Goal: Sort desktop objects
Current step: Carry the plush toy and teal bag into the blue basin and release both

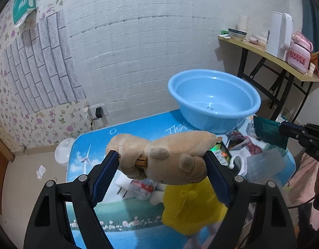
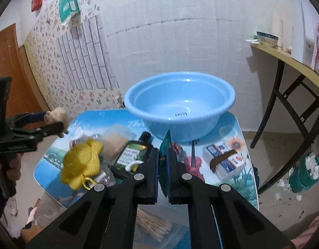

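My left hand-held gripper point(image 1: 163, 166) clamps a tan plush bear point(image 1: 169, 157) above the table point(image 1: 122, 128); my right hand-held gripper point(image 2: 163, 166) pinches a green sachet point(image 2: 165, 145). Ahead, the blue basin point(image 2: 180, 103) sits at the table's far edge. A yellow knitted pouch point(image 2: 80, 161), dark bottle point(image 2: 134, 151) and tissue pack point(image 2: 223, 161) crowd the scenic-print tabletop. White brick wall behind.

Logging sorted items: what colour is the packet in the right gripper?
Dark green packet; right wrist view shows it best.
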`<state>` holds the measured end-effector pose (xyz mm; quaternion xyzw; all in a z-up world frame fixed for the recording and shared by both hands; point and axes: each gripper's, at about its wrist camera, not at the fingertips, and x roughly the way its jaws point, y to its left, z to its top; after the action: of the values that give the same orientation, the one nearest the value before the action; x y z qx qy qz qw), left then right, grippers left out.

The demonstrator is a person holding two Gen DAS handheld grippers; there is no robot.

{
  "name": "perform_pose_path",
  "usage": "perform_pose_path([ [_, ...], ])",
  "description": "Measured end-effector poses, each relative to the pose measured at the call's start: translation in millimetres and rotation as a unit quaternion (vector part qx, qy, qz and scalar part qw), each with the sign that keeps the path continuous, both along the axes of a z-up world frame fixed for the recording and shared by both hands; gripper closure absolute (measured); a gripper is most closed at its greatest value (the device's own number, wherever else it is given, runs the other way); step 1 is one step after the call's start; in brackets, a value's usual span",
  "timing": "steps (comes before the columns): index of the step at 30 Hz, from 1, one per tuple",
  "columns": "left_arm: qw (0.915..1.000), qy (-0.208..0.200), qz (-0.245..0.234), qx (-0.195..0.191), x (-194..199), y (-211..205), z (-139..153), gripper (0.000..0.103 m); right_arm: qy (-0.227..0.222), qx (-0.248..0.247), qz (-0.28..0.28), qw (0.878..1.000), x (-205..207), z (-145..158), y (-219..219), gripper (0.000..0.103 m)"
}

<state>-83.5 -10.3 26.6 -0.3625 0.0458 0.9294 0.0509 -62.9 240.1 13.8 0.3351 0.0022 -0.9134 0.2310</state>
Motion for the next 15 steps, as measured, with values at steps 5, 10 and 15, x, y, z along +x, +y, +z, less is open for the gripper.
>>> perform_pose_path([
  [5,0.9997,0.015,-0.020,-0.002,-15,16,13,0.020,0.024,-0.010,0.005,1.000,-2,26,3,0.097],
  [10,0.9988,0.022,-0.043,0.006,-43,40,21,0.020,0.035,-0.018,0.001,0.999,-27,35,6,0.098],
  [15,0.9980,0.011,-0.060,0.013,-80,67,18,0.020,0.027,-0.031,0.006,0.999,-66,29,2,0.098],
])
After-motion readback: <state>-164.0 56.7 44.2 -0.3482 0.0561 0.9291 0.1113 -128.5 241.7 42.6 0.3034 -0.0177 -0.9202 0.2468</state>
